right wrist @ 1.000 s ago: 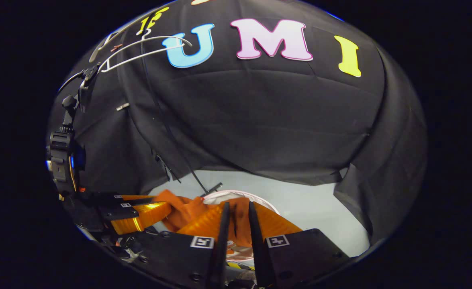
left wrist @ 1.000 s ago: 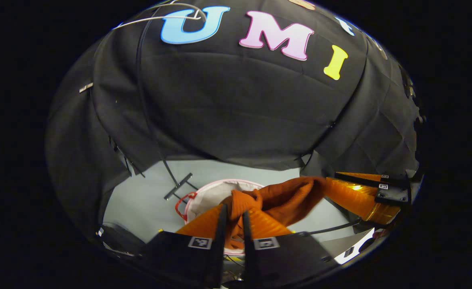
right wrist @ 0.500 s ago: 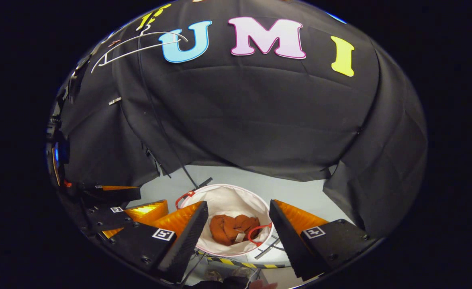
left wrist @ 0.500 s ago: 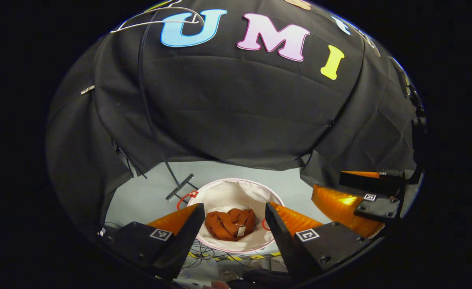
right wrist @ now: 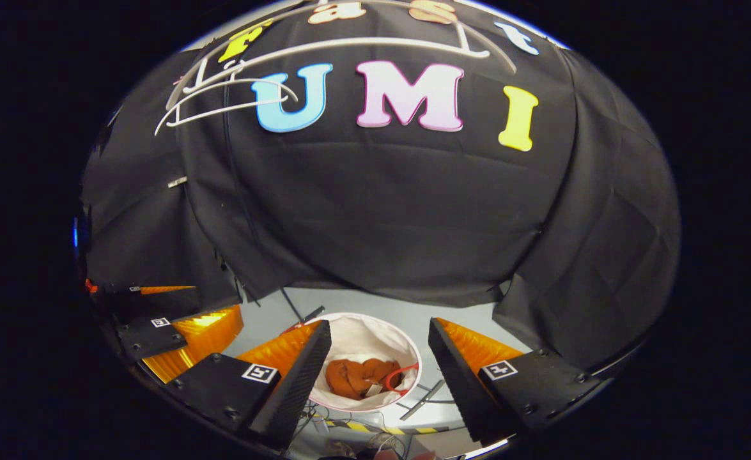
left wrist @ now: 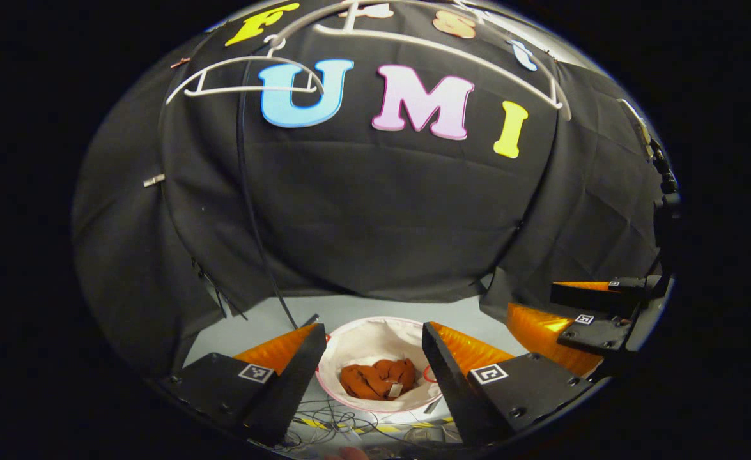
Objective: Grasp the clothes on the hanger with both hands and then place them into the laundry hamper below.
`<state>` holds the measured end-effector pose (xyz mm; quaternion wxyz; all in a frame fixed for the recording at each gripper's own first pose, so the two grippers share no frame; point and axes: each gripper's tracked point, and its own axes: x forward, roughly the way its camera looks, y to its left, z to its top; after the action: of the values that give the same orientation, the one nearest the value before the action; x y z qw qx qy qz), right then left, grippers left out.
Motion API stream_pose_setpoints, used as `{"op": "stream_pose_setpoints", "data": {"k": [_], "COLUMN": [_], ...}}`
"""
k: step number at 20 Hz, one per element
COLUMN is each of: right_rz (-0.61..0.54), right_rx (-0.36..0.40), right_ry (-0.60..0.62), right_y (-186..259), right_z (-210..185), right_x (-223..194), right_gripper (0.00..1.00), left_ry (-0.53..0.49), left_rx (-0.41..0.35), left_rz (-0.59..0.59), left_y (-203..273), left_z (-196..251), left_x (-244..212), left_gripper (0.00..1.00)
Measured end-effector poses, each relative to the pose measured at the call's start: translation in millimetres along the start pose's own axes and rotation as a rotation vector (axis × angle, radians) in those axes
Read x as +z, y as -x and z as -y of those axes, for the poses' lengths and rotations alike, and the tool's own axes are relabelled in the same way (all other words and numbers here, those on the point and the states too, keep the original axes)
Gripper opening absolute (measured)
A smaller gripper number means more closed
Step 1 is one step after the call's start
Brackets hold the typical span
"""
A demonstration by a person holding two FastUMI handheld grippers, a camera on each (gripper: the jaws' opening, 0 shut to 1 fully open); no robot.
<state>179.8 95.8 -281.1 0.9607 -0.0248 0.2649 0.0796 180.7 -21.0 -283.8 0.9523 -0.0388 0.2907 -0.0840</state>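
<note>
Both grippers, left gripper [left wrist: 372, 358] and right gripper [right wrist: 378, 354], hang with fingers spread and released, empty; the clothes [left wrist: 378, 380] lie bunched in the hamper [left wrist: 356, 338] below, between each pair of fingers.

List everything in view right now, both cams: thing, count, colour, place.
garment: 1, rust orange, crumpled at the bottom of the hamper.
laundry hamper: 1, white with a thin pink rim and red handles, on the floor below both grippers.
hangers: 2, white, bare, up top against the booth wall.
floor: pale grey, under the hamper.
cables: loose tangle, dark, on the floor in front of the hamper.
striped tape: yellow and black, on the floor by the cables.
left gripper: 1, jaws wide open above the hamper, holding nothing.
right gripper: 1, jaws wide open above the hamper, holding nothing.
</note>
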Motion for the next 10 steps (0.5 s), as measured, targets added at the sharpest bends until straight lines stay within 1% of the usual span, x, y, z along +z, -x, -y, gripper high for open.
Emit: {"op": "stream_pose_setpoints", "data": {"k": [6, 10], "right_rz": [0.189, 0.329], "right_rx": [-0.043, -0.080], "right_ry": [-0.038, -0.054], "right_y": [75, 126], "right_z": [6, 13], "right_x": [67, 112], "right_gripper": [0.99, 0.99], "left_ry": [-0.021, -0.013], "left_rx": [0.005, -0.002], "left_rz": [0.220, 0.330], "left_y": [74, 121], "left_z": [-7, -7], "left_x": [64, 95], "left_gripper": [0.95, 0.95]}}
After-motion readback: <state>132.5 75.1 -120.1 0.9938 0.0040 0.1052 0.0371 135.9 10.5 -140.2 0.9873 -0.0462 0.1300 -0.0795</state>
